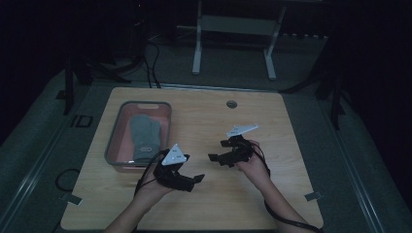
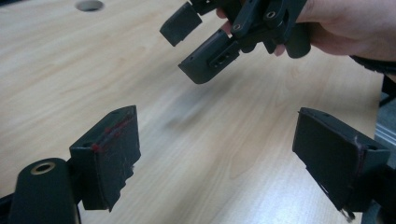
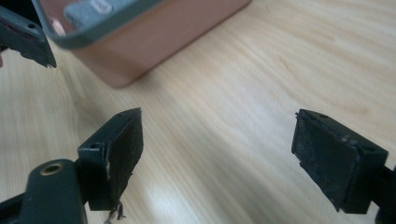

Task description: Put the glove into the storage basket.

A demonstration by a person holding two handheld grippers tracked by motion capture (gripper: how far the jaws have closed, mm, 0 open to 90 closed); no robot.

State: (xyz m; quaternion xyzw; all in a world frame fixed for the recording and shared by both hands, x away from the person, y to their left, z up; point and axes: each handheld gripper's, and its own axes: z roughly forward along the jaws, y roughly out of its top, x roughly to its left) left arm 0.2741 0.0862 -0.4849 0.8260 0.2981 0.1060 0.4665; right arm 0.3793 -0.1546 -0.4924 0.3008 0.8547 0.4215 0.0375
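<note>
Grey cloth [image 1: 144,133] inside bin [image 1: 115,141] at table's left; both tools [image 1: 193,180] [image 1: 218,158] wide, empty, over bare wood.

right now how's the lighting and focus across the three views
High view: dim, surroundings nearly black, the tray and grey cloth still readable. Left gripper view: bright, near jaws slightly soft, the right gripper fairly sharp. Right gripper view: bright, the tray blurred, soft glare on the table.

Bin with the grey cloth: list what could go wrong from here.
1. Both tools are open and hold nothing; the left tool sits right by the bin, so a reach for the cloth may knock the wall and slide the bin.
2. The right tool faces the left one closely; they could collide over the table.
</note>
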